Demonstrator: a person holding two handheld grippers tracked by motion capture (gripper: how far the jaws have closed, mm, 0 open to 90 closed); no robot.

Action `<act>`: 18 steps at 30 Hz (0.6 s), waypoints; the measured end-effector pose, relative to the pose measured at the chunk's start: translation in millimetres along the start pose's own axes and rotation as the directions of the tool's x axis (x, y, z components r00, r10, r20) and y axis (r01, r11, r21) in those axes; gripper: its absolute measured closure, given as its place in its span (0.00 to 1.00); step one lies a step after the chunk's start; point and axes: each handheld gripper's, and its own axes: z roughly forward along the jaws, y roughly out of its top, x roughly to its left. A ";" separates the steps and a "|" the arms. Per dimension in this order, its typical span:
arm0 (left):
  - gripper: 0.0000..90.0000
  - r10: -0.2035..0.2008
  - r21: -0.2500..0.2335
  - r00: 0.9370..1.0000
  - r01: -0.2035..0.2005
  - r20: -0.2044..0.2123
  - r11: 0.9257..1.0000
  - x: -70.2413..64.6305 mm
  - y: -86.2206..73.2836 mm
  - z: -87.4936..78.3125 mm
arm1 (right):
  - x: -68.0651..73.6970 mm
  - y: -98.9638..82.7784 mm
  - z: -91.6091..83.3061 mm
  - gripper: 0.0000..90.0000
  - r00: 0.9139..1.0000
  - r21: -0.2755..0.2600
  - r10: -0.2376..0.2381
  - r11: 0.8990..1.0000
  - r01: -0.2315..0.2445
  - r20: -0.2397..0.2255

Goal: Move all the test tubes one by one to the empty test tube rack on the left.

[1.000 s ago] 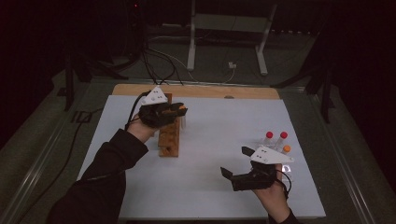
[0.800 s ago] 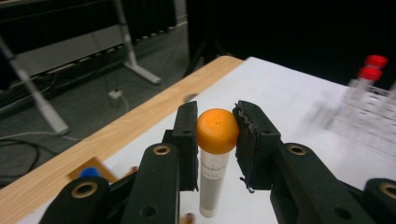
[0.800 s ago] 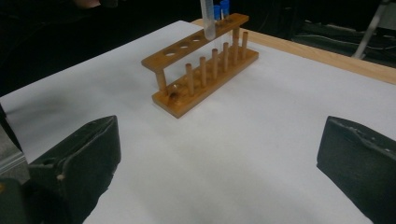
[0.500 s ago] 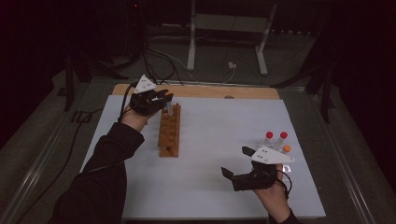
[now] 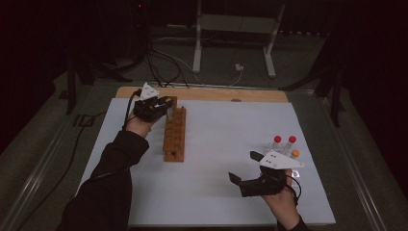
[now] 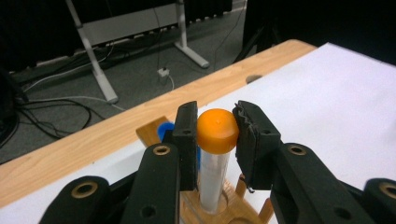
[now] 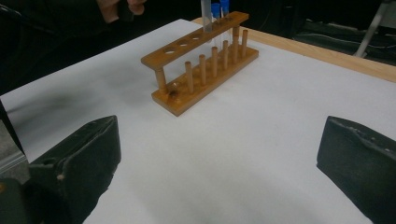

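Observation:
My left gripper (image 5: 162, 103) is at the far end of the wooden tube rack (image 5: 174, 135), shut on the orange cap of a clear tube (image 6: 217, 130). The tube stands upright with its lower part in a hole of the rack's top board (image 6: 233, 210). A blue-capped tube (image 6: 165, 132) stands just behind it in the rack. My right gripper (image 5: 243, 167) hovers open over the white sheet near the front right, with nothing between its jaws, and points toward the rack (image 7: 205, 60).
Two red-capped tubes (image 5: 277, 140) (image 5: 291, 139) and an orange-capped one (image 5: 295, 153) stand loose at the right, just beyond my right hand. The white sheet (image 5: 221, 144) covers a wooden table whose far edge (image 5: 207, 94) shows. Cables and a metal stand lie on the floor beyond.
My left gripper has moved from over the rack's middle to its far end and come down, with the orange-capped tube in it. The right gripper has stayed in place.

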 end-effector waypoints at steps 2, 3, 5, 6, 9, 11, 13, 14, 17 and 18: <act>0.80 -0.003 0.012 1.000 0.003 -0.003 1.000 -0.8 -4.7 2.8 | 0.0 -0.1 0.1 0.00 1.000 0.001 0.000 1.000 0.000 -0.002; 0.80 -0.006 0.018 1.000 0.006 0.003 1.000 -1.0 -7.1 4.7 | 0.1 -0.2 0.0 0.00 1.000 0.001 0.002 1.000 -0.002 -0.001; 0.80 0.005 0.035 1.000 -0.004 -0.004 0.999 -2.4 -11.3 7.9 | -0.1 -0.2 0.0 0.00 1.000 0.001 0.001 1.000 -0.001 -0.002; 0.80 0.005 0.041 1.000 -0.005 -0.001 0.999 -2.5 -13.1 9.2 | -0.2 -0.2 -0.1 0.00 1.000 0.001 0.001 1.000 -0.001 -0.003; 0.80 0.001 0.051 1.000 -0.001 0.001 0.999 -3.2 -17.3 11.8 | -0.6 -0.6 0.1 0.00 1.000 0.003 0.001 1.000 -0.001 -0.005; 0.80 -0.002 0.049 1.000 0.002 0.000 0.999 -3.5 -19.4 12.4 | -0.8 -0.6 0.1 0.00 1.000 0.002 0.003 1.000 -0.003 -0.006; 0.80 -0.001 0.053 1.000 0.001 -0.003 0.999 -3.8 -21.6 12.7 | -0.8 -0.5 -0.1 0.00 1.000 0.002 0.002 1.000 -0.002 -0.005; 0.80 0.000 0.058 1.000 0.000 -0.006 0.998 -4.1 -22.9 13.1 | -0.8 -0.5 -0.2 0.00 1.000 0.001 0.002 1.000 -0.002 -0.006; 0.80 0.010 0.070 1.000 -0.009 -0.008 0.998 -5.2 -26.6 14.8 | -0.7 -0.4 -0.1 0.00 1.000 0.003 0.001 1.000 -0.001 -0.006; 0.80 0.011 0.071 1.000 -0.010 -0.009 0.997 -5.2 -26.8 14.6 | -0.6 -0.4 -0.1 0.00 1.000 0.002 0.002 1.000 -0.002 -0.007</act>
